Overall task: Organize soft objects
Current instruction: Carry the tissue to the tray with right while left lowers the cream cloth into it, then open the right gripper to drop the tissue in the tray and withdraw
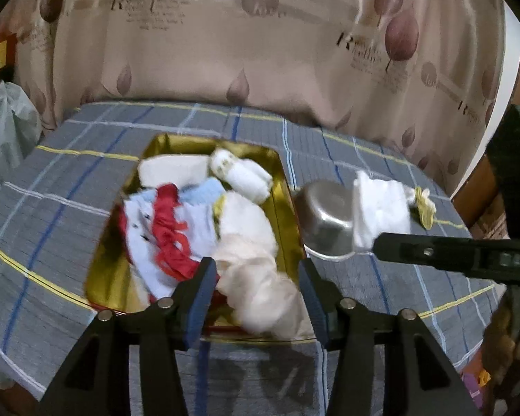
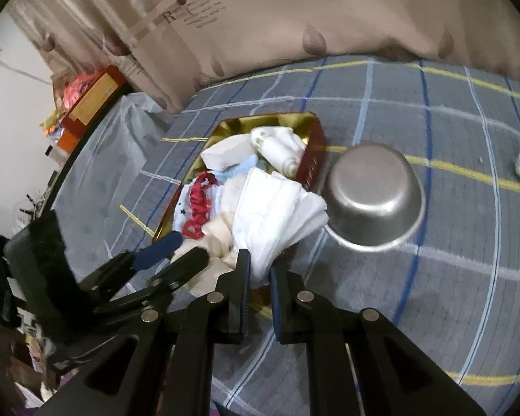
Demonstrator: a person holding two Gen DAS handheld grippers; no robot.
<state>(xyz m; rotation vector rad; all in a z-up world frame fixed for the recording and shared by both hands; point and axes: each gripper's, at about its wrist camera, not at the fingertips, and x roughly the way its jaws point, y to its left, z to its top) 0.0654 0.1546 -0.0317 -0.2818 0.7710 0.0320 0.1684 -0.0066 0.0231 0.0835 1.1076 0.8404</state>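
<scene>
A gold tin (image 1: 281,187) on the checked bedsheet holds a cream cloth (image 1: 256,242), a light blue garment with red trim (image 1: 170,222), a white block (image 1: 170,171) and a rolled white sock (image 1: 241,173). My left gripper (image 1: 257,267) is open over the tin's near end, the cream cloth lying loose between its blue pads (image 1: 201,294). My right gripper (image 2: 260,263) is shut on a folded white cloth (image 2: 277,208), held above the tin's right edge (image 2: 312,163). In the right wrist view my left gripper (image 2: 190,246) shows beside the cream cloth (image 2: 218,239).
An upturned steel bowl (image 1: 322,208) (image 2: 374,194) sits on the sheet right of the tin. A small yellowish sock (image 1: 423,208) lies further right. A clear plastic bag (image 1: 3,131) is at the bed's left edge, and a patterned curtain (image 1: 260,52) hangs behind.
</scene>
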